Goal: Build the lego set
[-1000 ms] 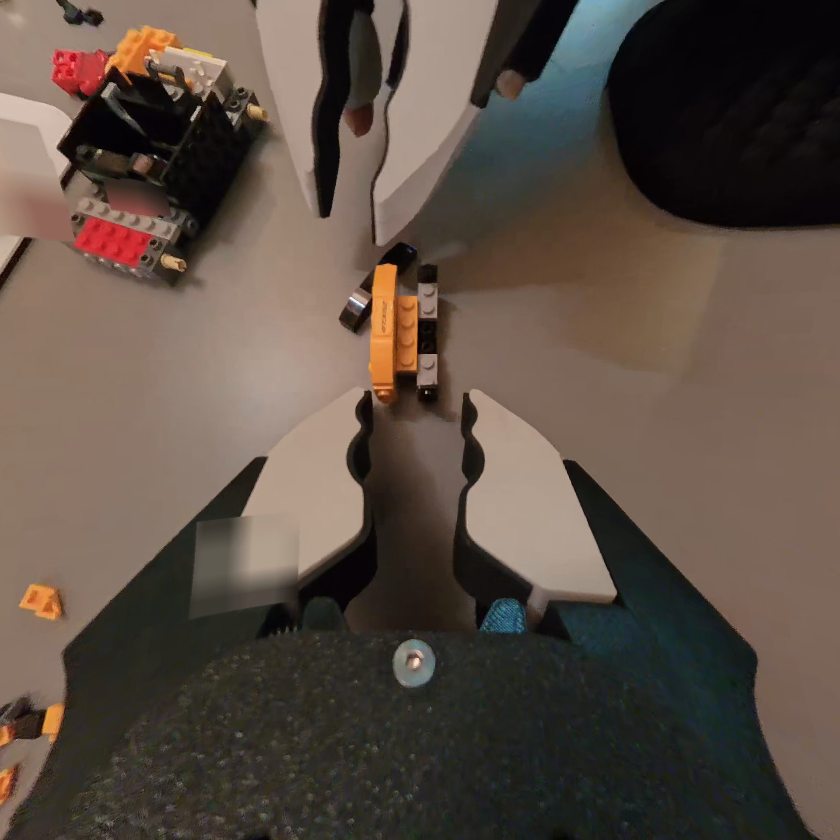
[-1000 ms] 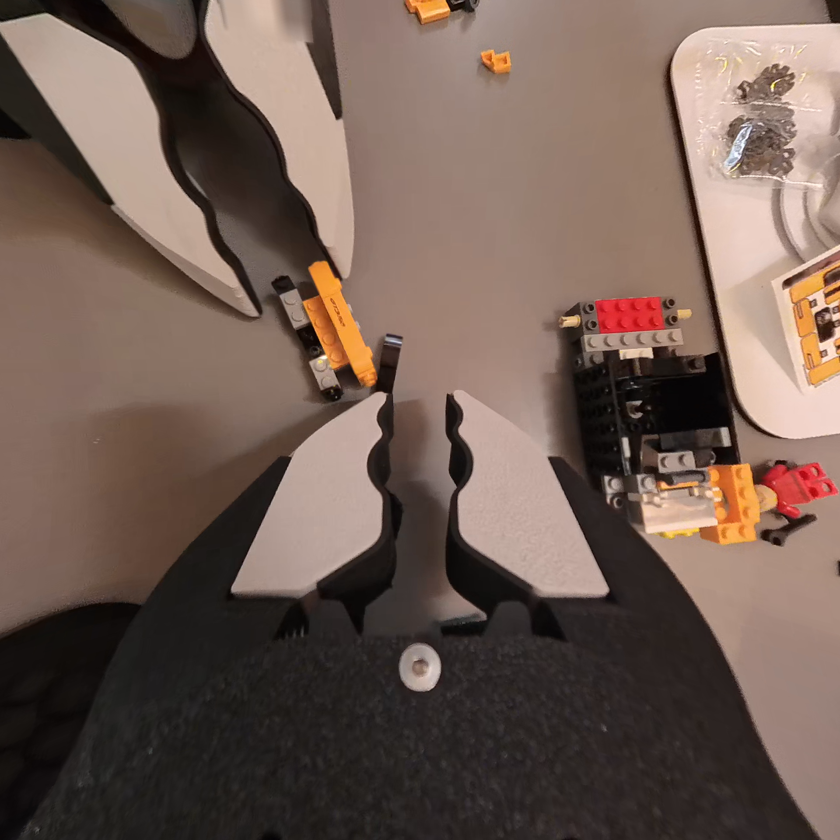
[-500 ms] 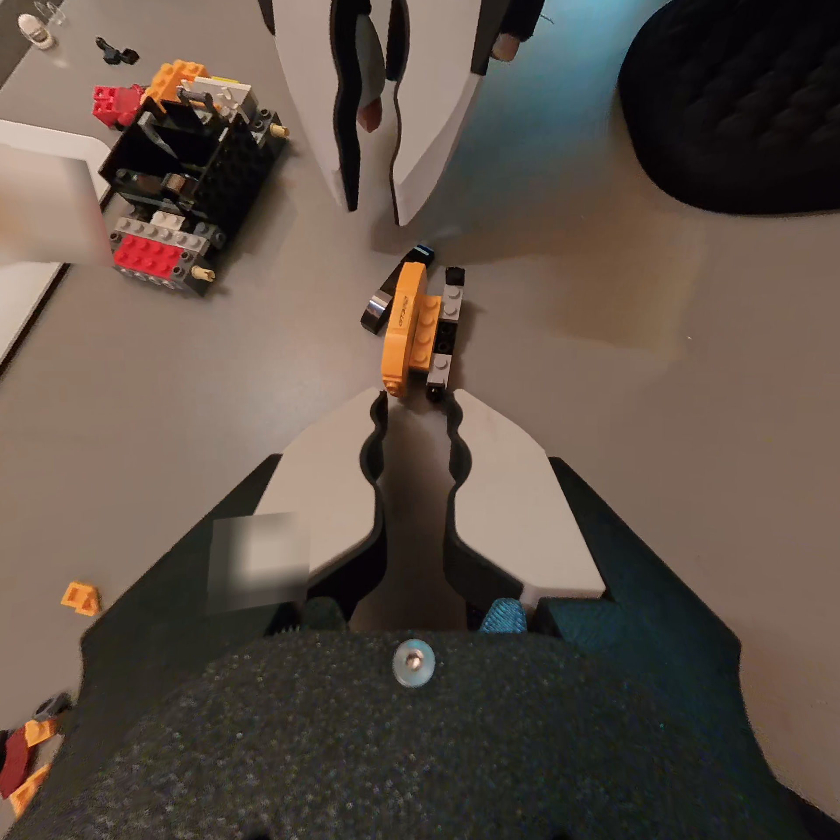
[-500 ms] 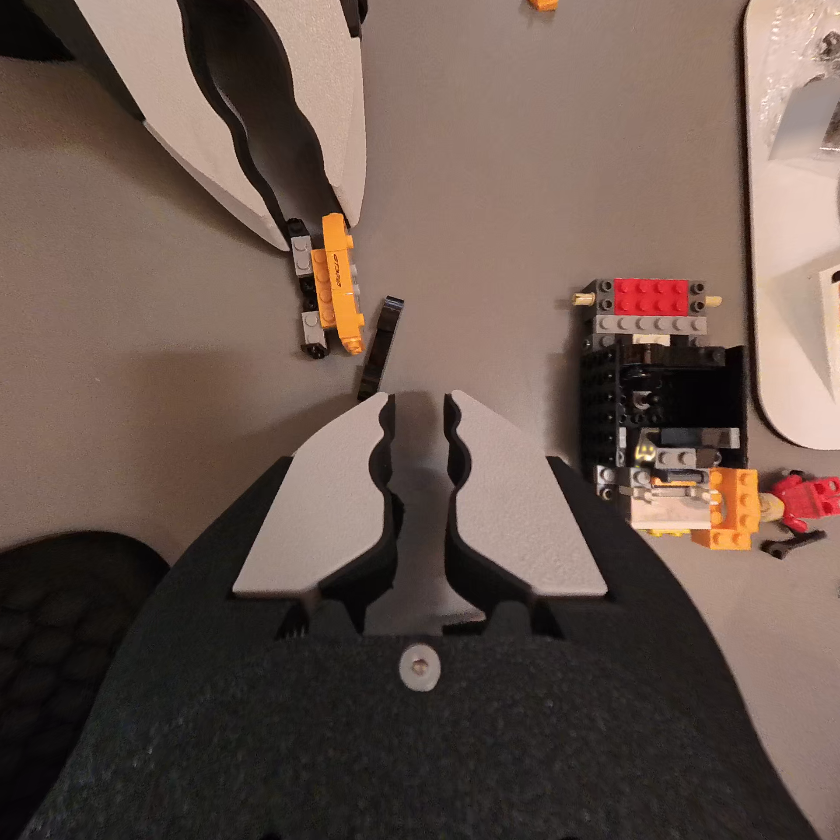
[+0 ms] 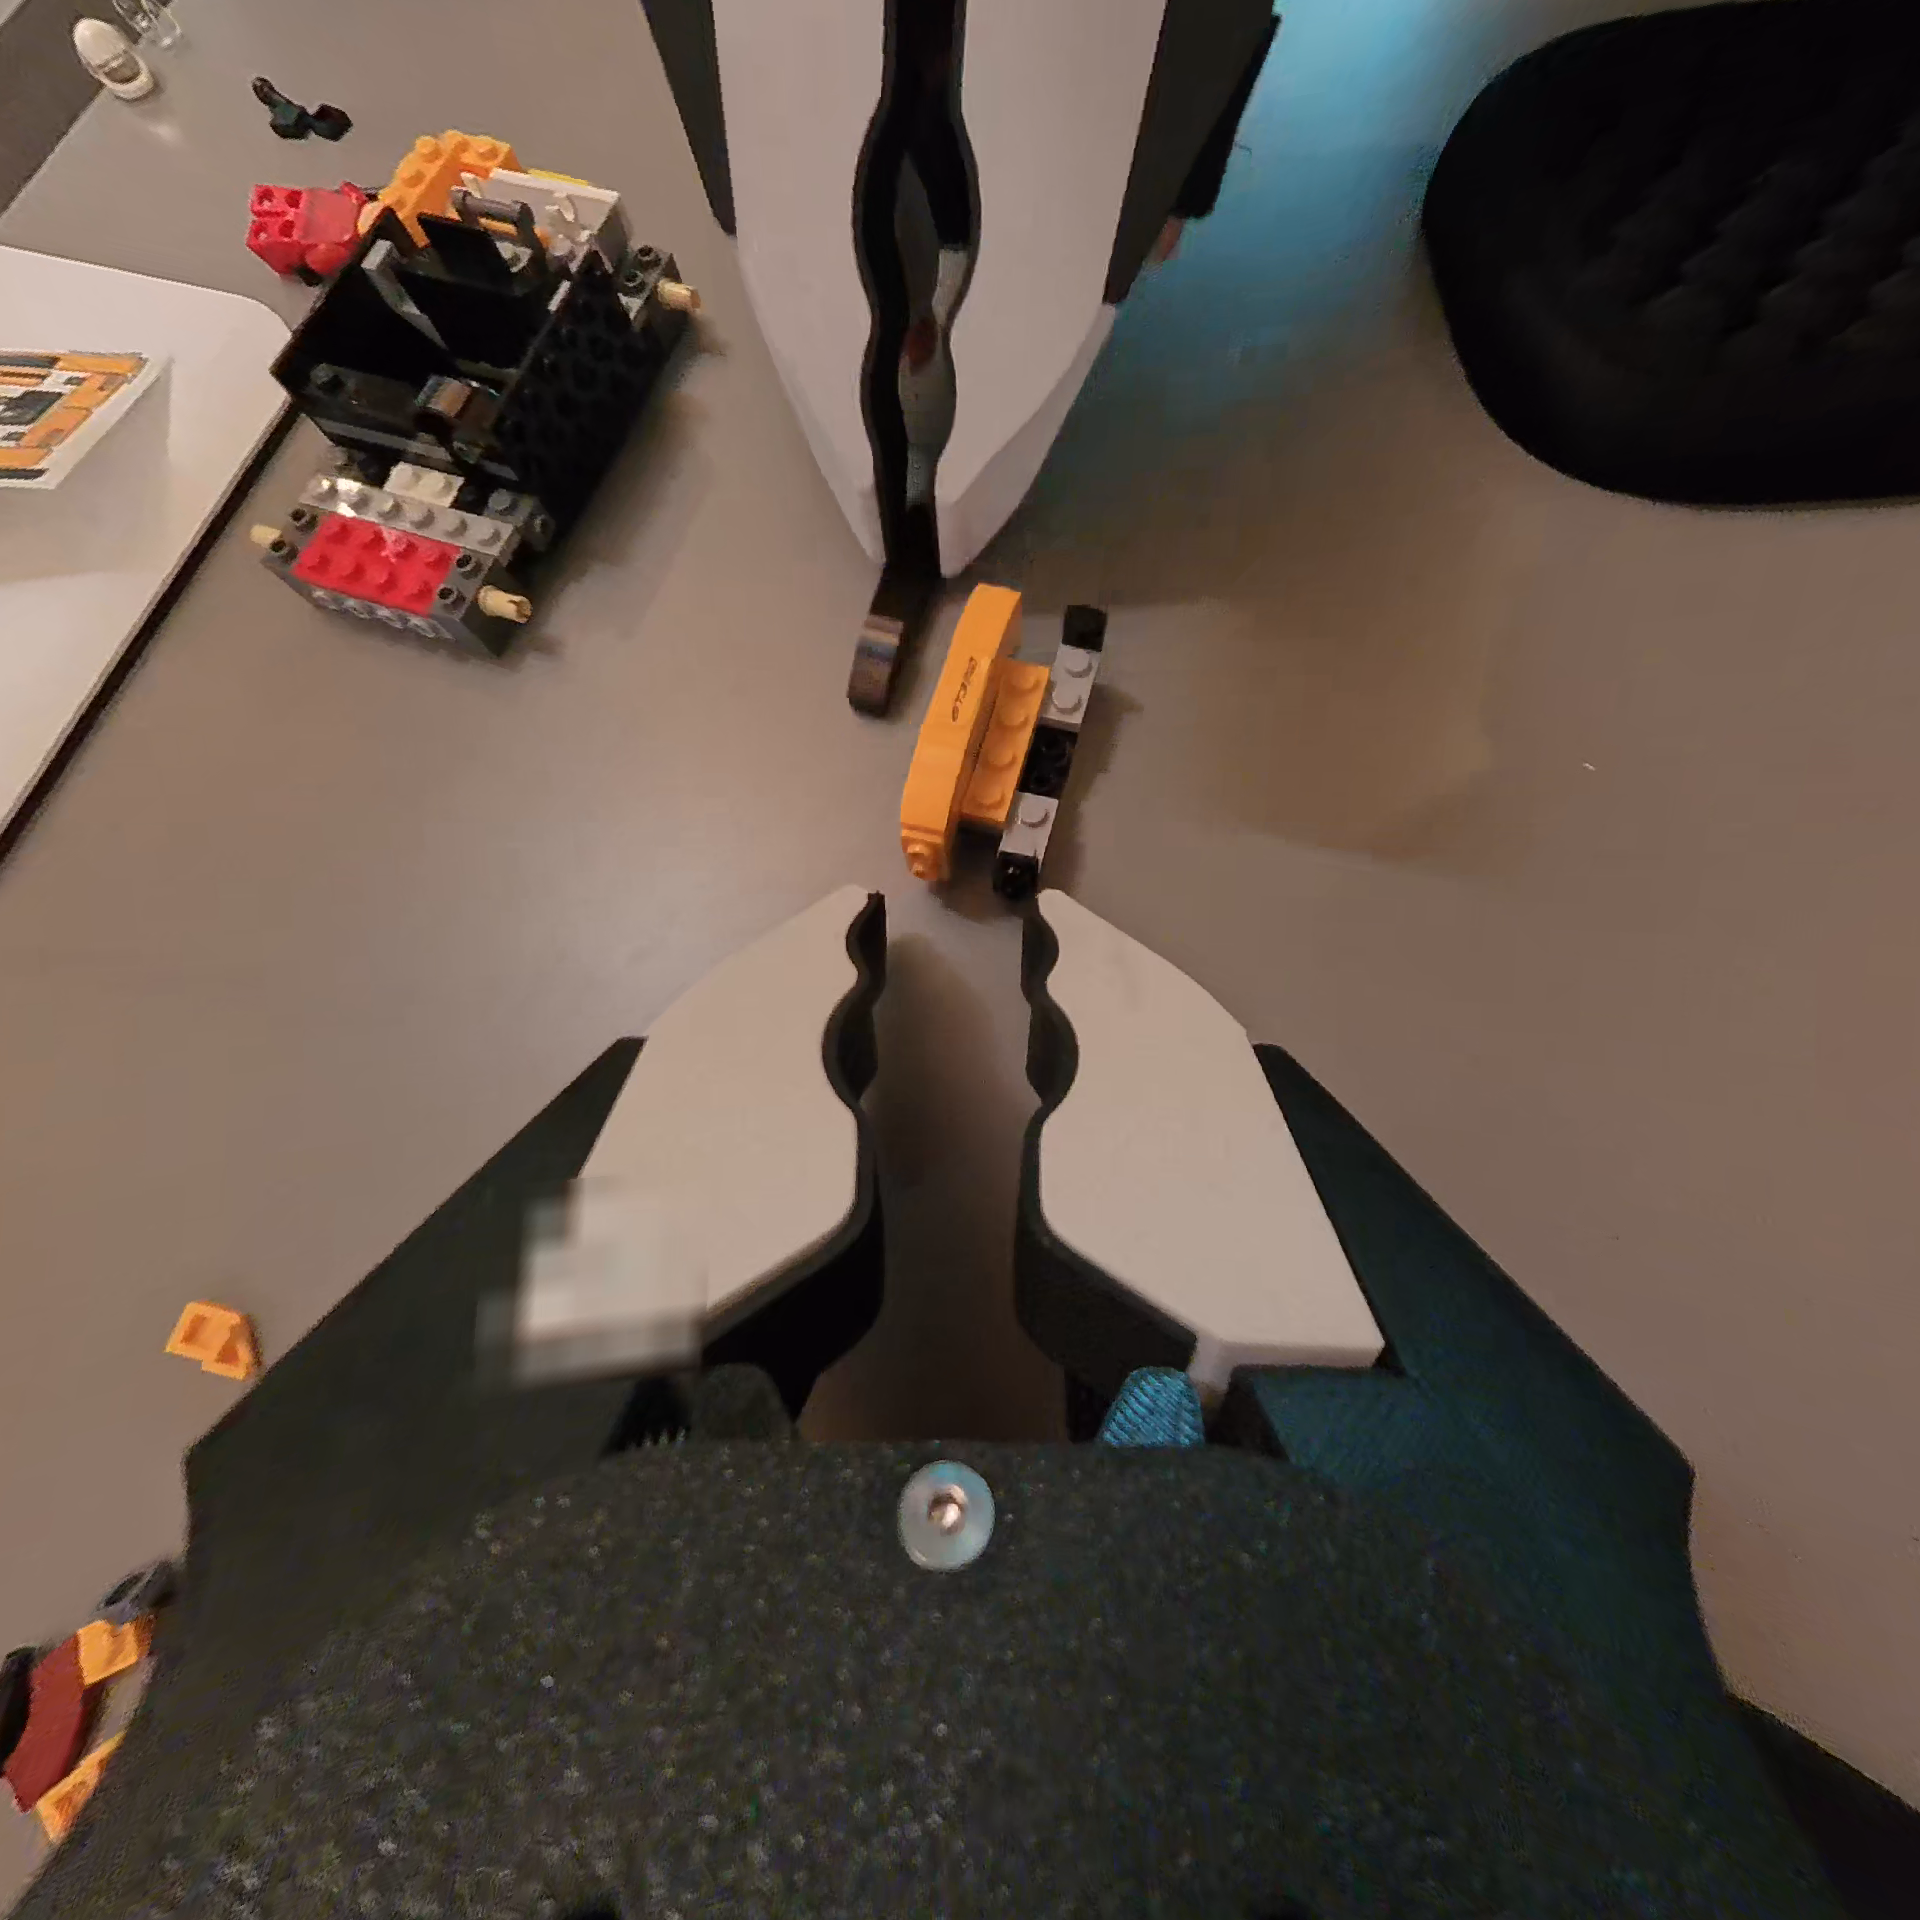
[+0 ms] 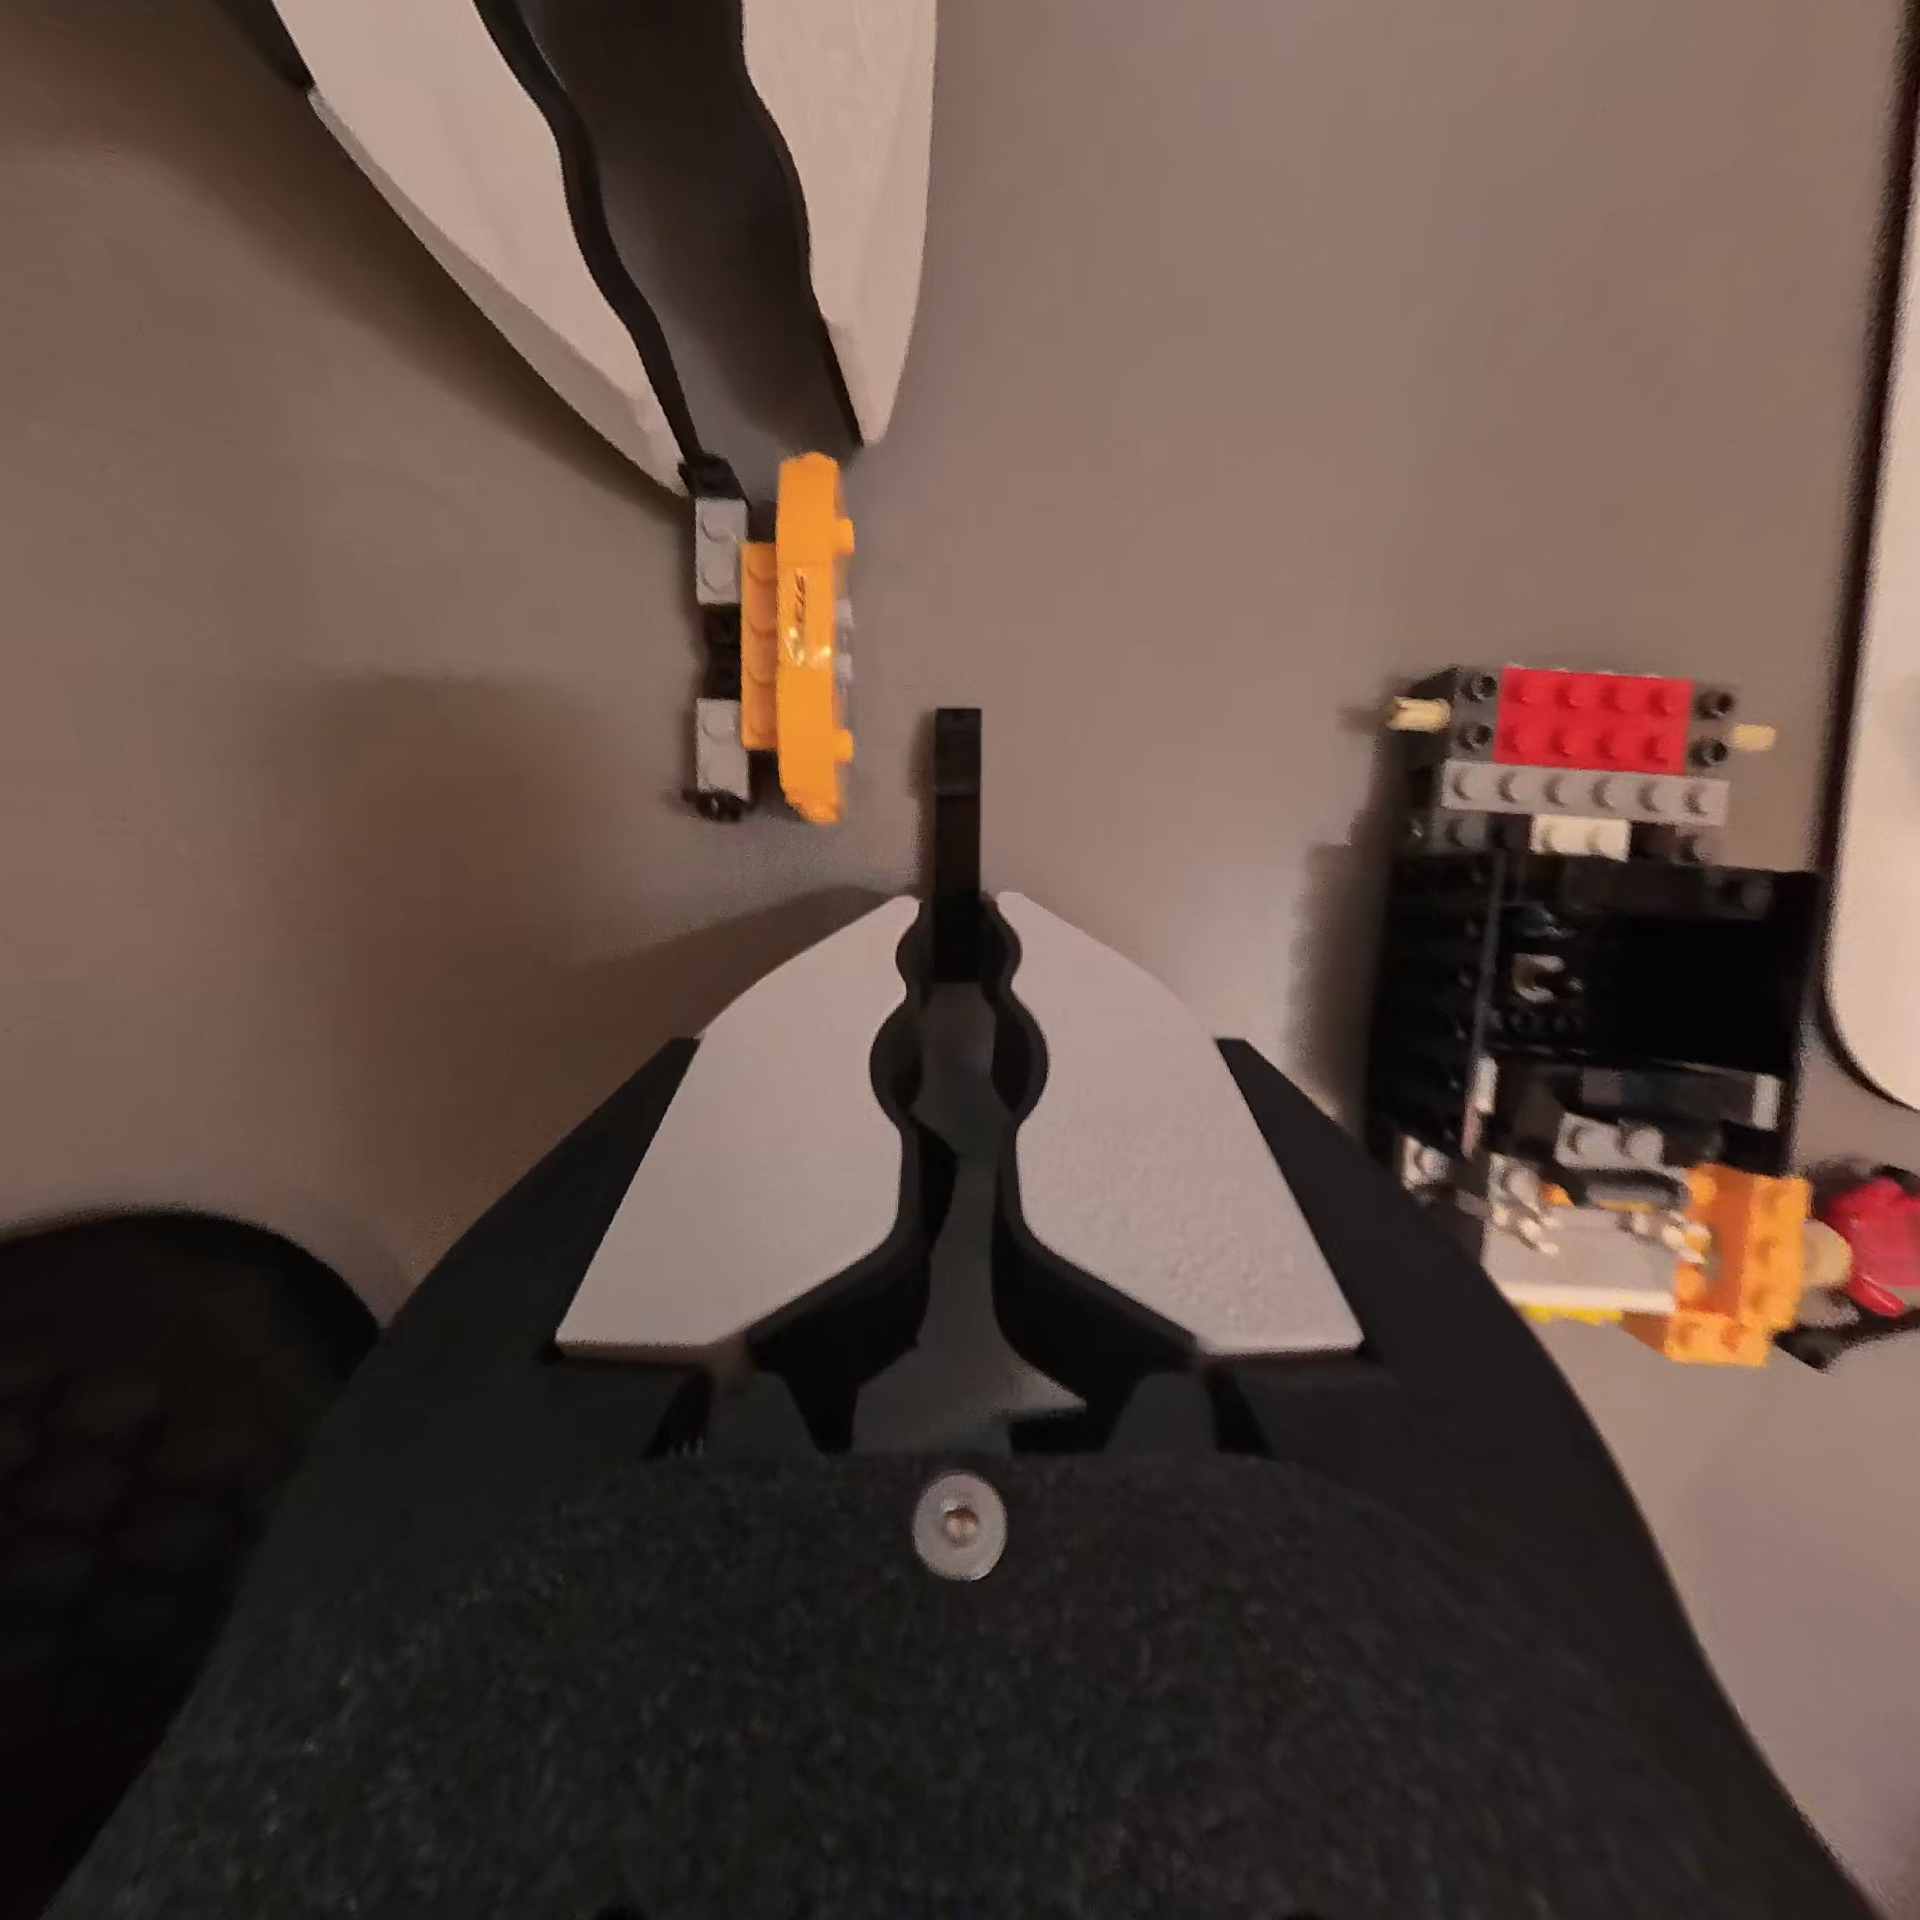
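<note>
Black slim piece [image 6: 956,821] pinched end-on in the right claw [image 6: 954,914], ready to lift.

Black, thin and shallowly held, the piece called for a straight, slow lift so it would not pivot; it stuck out past the tips toward the worktop [image 6: 1247,416] middle, just beside the orange-and-grey sub-assembly [image 6: 774,639]. The left claw [image 5: 954,906] was parted and empty, its tips almost touching that sub-assembly's near end. The black truck body [image 6: 1600,977] sat well apart, by the white tray [image 6: 1881,623] at the worktop's edge.

Counted: two hand-held grippers, left [image 5: 951,904] and right [image 6: 956,914]; two lego assemblies, big black one [image 5: 457,416] far left, small orange-grey one [image 5: 992,743] centre; one slim black piece [image 6: 956,821]; one loose orange wedge [image 5: 213,1340] near left.
</note>
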Demonstrator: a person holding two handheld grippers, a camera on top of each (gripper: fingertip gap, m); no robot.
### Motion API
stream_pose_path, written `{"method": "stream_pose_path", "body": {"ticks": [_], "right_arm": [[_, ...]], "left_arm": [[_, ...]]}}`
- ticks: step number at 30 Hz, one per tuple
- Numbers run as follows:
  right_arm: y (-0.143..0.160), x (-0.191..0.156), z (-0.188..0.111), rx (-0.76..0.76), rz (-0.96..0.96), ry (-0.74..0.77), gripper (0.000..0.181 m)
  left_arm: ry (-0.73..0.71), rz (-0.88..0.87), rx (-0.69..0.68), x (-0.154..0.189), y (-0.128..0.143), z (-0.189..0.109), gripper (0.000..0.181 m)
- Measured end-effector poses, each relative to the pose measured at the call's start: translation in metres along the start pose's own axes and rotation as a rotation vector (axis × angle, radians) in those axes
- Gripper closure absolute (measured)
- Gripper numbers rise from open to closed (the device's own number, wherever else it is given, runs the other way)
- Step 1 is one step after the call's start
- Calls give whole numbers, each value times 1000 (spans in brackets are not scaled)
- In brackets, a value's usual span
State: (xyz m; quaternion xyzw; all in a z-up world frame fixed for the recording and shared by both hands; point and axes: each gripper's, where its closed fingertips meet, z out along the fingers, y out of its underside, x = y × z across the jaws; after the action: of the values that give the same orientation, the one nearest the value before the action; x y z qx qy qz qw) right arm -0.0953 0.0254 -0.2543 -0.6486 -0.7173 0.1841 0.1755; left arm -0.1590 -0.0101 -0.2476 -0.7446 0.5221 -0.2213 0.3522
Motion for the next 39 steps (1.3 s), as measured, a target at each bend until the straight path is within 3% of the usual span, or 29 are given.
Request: {"method": "stream_pose_path", "body": {"ticks": [7, 14, 26, 39], "right_arm": [[-32, -18, -45, 109, -91, -51, 173], [-32, -36, -15, 10, -119, -52, 173], [-34, -31, -10, -16, -84, -30, 173], [-39, -30, -7, -16, -76, -32, 173]], "left_arm": [[27, -11, 35, 1, -4, -1, 154], [42, -2, 82, 4, -11, -3, 142], [69, -9, 151, 2, -29, 4, 136], [69, 29, 119, 5, -27, 10, 162]]}}
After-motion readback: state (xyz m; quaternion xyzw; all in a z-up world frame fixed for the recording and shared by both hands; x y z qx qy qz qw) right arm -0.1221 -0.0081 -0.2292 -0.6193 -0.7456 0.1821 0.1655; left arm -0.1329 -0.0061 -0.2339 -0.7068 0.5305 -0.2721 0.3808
